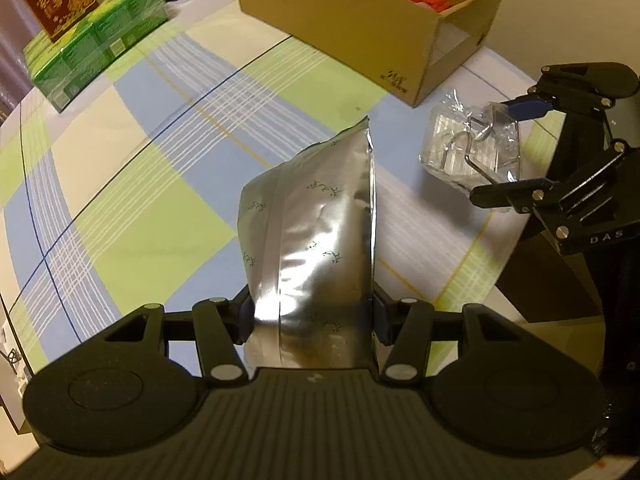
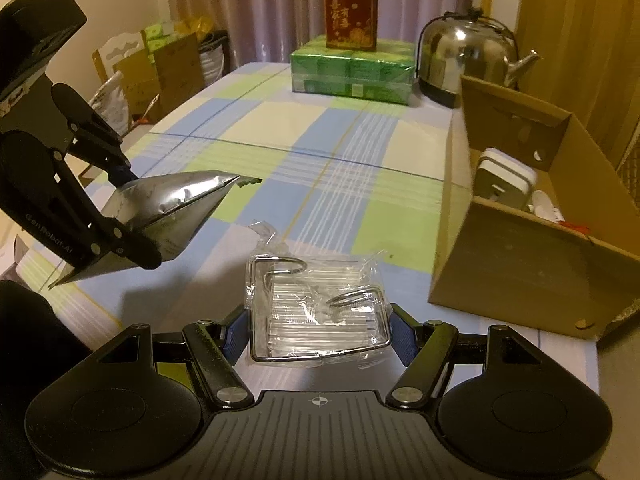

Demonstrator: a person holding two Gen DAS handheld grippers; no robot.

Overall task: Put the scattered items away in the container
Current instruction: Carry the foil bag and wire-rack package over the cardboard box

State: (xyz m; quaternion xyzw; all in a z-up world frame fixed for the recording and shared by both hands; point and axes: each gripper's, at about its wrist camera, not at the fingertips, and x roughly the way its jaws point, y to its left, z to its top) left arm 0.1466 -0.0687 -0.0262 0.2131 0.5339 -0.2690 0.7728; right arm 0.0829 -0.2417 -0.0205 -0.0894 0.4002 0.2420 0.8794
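Right wrist view: right gripper (image 2: pixel 316 330), clamped on the clear-wrapped wire rack (image 2: pixel 316 312), has the open brown cardboard box (image 2: pixel 516 268) at two o'clock, nearer than the left gripper (image 2: pixel 136 216), clamped on a silver foil pouch (image 2: pixel 176 204).

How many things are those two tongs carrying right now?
2. A crinkled silver foil pouch is clamped in the left tongs; a bent wire rack wrapped in clear plastic is clamped in the right tongs. Nothing else looks held.

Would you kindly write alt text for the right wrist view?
The right claw grips a clear-wrapped wire rack above a checked tablecloth. At left, the left claw holds a silver foil pouch; an open cardboard box sits at right.
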